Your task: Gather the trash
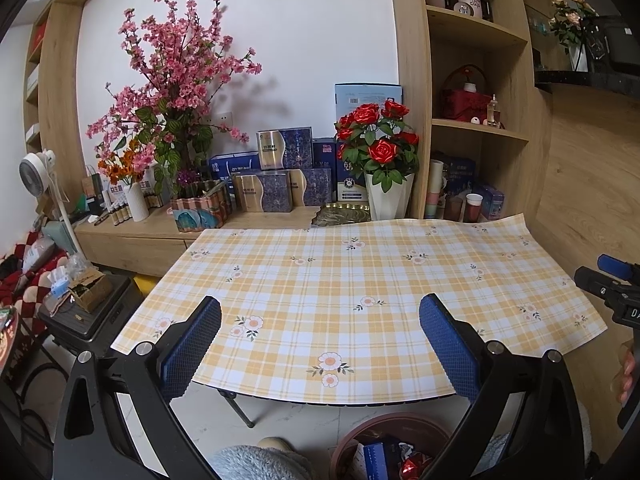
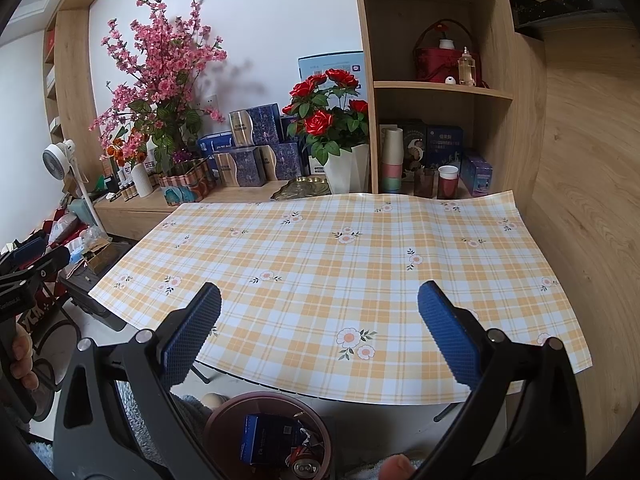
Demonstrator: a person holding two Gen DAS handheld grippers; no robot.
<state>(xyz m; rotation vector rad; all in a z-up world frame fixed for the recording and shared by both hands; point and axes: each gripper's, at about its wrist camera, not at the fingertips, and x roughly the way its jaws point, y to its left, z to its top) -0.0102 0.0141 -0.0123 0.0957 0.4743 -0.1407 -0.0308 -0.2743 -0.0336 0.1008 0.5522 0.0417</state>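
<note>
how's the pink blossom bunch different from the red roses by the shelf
The pink blossoms stand tall and spread wide on bare branches; the red roses form a low, leafy cluster. The roses sit in a white pot; the blossoms' base is hidden. Both stand behind the table.

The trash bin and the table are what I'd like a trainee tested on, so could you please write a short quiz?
1. True or false: the checked tablecloth has trash lying on it.
2. Where is the blue box? A) shelf B) trash bin C) left gripper
3. Fill in: the right gripper is ____ and holds nothing.

Key: 1 false; 2 B; 3 open.
</note>
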